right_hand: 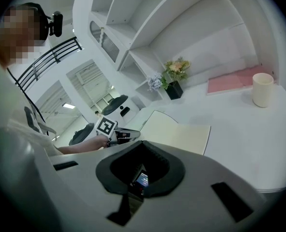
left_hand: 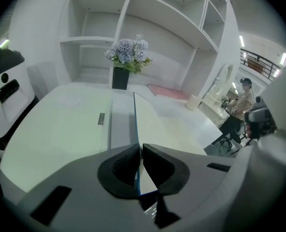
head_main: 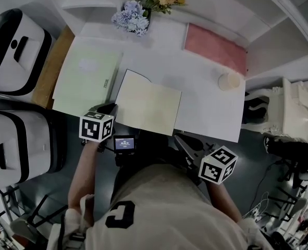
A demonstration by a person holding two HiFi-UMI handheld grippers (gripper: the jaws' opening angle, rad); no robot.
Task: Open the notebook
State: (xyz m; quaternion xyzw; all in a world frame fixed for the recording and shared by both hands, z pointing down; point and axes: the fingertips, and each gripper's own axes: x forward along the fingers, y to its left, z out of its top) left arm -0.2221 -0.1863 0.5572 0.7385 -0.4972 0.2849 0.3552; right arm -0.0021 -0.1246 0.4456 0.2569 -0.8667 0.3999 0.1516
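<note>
One white tabletop [head_main: 211,98] under white shelving [left_hand: 147,28], with a grey floor around it.

On it lie one notebook [head_main: 148,105] at the near edge, one pale green sheet [head_main: 86,82] just left of it, one pink mat [head_main: 215,48] at the far right, one cup [head_main: 230,80] near that mat, and one dark vase [left_hand: 120,78] of flowers at the back. Of the two tools, the left tool [left_hand: 141,151] pinches the notebook's raised cover by its edge. The right tool [right_hand: 143,144] hangs off the near edge, tips together and empty.
</note>
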